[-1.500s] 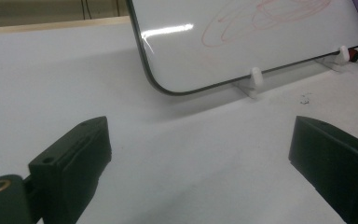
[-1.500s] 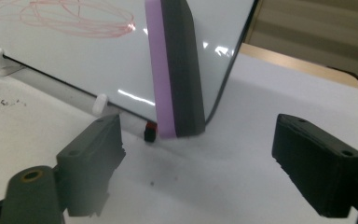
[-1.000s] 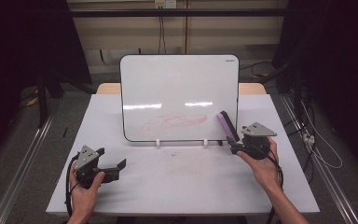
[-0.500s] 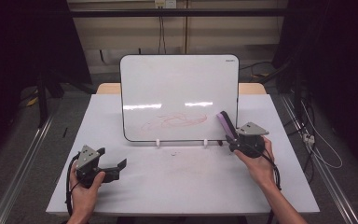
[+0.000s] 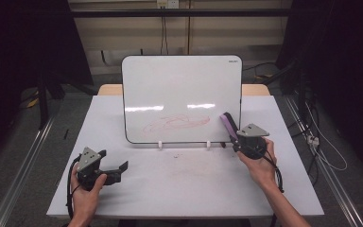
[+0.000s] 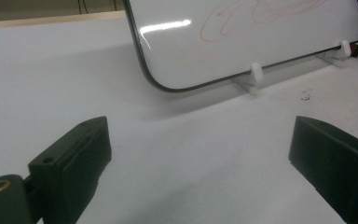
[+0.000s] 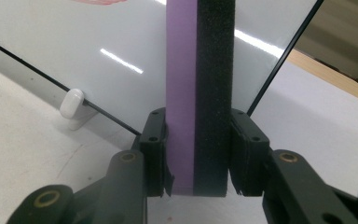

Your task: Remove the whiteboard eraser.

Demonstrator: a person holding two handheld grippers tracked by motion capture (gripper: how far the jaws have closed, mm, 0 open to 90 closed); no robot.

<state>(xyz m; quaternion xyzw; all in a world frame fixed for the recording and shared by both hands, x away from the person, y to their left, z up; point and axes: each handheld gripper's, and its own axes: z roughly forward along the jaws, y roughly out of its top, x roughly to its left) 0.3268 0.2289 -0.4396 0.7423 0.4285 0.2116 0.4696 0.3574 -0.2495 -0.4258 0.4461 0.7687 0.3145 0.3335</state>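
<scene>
We record the eraser [image 7: 200,93], a purple block with a black felt face, clamped between the jaws of the right tongs [image 7: 198,140]; in the right gripper view it rises upright through the centre of the frame, purple side at left, felt side at right, with the jaws pressed against both flanks. In the high view the eraser [image 5: 228,124] sits right of centre, slanting up and to the left from the right tongs [image 5: 238,139], its upper end just beside the lower right corner of the whiteboard [image 5: 182,94]; we cannot tell whether it touches the board. The whiteboard stands near upright in the middle of the frame on two small white clip feet [image 5: 160,144], and carries a faint red scribble [image 5: 177,123] in its lower half. The right hand [image 5: 257,163] grips the tongs from below at lower right. At the lower left of the high view the left hand [image 5: 87,189] holds the left tongs [image 5: 116,168], jaws spread apart with nothing between them, well apart from the board. In the left gripper view these left tongs [image 6: 200,149] show both black jaws wide at the bottom corners, the bare white tabletop [image 6: 191,154] between them, and the board's rounded lower corner in the upper part of the frame. Small dark specks [image 6: 306,94] lie on the tabletop near one clip foot.
</scene>
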